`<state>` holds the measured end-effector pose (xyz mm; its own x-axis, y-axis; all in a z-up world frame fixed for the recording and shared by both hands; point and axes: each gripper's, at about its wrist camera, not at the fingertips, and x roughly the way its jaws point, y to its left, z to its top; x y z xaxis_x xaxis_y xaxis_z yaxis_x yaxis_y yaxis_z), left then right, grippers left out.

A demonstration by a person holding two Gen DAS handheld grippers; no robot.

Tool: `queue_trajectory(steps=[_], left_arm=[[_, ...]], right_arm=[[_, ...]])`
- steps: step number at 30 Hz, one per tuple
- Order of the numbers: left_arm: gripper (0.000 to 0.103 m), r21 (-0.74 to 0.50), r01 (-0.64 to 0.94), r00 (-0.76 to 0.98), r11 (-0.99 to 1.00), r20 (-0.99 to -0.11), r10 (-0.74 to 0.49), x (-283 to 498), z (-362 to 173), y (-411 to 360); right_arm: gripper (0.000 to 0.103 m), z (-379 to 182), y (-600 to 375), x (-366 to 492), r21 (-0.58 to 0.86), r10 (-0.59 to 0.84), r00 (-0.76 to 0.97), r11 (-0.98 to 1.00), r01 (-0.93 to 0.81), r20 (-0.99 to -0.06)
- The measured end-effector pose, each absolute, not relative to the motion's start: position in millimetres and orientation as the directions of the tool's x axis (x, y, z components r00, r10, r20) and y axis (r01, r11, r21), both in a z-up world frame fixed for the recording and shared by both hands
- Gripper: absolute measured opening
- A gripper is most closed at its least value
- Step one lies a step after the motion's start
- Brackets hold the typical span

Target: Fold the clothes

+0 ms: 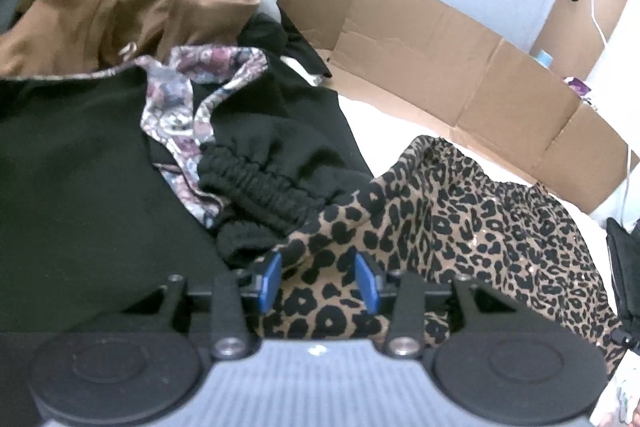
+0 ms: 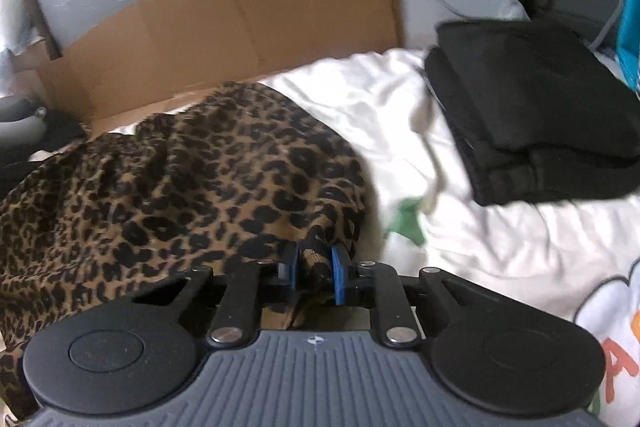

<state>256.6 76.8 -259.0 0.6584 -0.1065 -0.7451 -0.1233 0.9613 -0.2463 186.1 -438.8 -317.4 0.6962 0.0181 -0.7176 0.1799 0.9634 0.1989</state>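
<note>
Leopard-print garment bunched between your right gripper pads, clenched; your left gripper spread apart over same fabric.

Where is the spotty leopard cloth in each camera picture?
Left wrist view: the leopard cloth fills the lower right, running under the open left gripper.
Right wrist view: the leopard cloth fills the left and middle, and the right gripper pinches its edge.
Shared landmark: the brown cardboard standing behind the cloth in both views.
</note>
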Motion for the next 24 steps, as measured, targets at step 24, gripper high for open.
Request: queue_trajectory(steps=[24], left_arm=[[0.044,-0.234,-0.134,0.632,0.963,-0.769,-0.099,261.0,-270.2,74.4]], right_arm=[[0.05,-307.3,-450.9,176.7,0.291,-0.002,0.785,0.928,0.232,-0.62]])
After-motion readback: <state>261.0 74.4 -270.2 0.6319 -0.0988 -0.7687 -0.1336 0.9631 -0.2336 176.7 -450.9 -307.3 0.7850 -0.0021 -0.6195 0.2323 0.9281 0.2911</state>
